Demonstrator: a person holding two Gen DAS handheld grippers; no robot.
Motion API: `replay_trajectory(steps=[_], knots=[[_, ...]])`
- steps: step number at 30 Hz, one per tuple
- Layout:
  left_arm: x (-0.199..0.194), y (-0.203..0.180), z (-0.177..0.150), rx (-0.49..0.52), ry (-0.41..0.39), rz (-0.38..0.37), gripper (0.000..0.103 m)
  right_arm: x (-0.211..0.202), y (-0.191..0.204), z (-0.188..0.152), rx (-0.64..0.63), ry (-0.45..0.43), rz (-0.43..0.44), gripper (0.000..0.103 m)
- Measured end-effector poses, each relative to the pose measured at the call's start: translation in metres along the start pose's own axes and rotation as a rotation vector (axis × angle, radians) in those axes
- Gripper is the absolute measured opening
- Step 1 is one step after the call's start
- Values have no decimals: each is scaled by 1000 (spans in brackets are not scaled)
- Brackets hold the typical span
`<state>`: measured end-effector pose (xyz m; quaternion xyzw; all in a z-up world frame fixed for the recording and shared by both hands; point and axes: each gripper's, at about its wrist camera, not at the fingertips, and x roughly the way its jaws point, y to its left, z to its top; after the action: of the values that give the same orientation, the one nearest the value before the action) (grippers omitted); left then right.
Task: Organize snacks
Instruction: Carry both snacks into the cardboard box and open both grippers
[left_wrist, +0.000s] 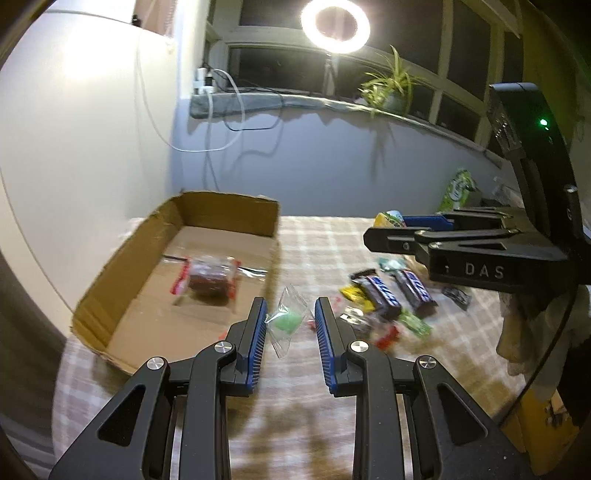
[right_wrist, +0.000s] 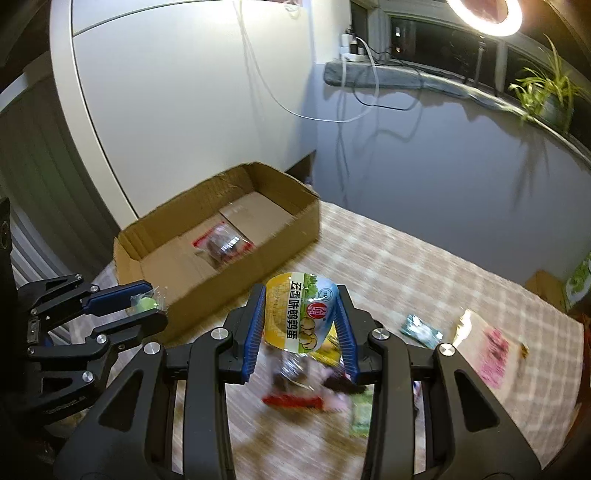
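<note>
My right claw (right_wrist: 301, 321) pinches the yellow quail-egg packet (right_wrist: 295, 314) above the snack pile (right_wrist: 314, 387), near the cardboard box (right_wrist: 221, 266). My left claw (left_wrist: 290, 325) grips a green candy in clear wrap (left_wrist: 286, 321) beside the box.

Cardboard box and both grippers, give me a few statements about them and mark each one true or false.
1. The cardboard box holds one wrapped snack. True.
2. The right gripper is empty. False: it is shut on a yellow quail egg pack.
3. The left gripper has a small clear packet with a green candy between its fingers. True.
4. Two dark blue bars lie in the box. False: they lie on the checked tablecloth.
</note>
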<state>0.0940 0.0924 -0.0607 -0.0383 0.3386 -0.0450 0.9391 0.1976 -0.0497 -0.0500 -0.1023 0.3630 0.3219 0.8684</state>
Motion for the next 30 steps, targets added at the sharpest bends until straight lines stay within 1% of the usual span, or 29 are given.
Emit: replay_trajectory(steps=[10, 16, 30], knots=[[2, 43, 6, -58, -14, 73, 25, 31, 40, 26, -25, 2, 70, 38], [6, 63, 10, -84, -10, 106, 25, 50, 55, 37, -34, 16, 99, 38], [23, 95, 10, -141, 17, 135, 25, 92, 77, 52, -56, 79, 130, 38]])
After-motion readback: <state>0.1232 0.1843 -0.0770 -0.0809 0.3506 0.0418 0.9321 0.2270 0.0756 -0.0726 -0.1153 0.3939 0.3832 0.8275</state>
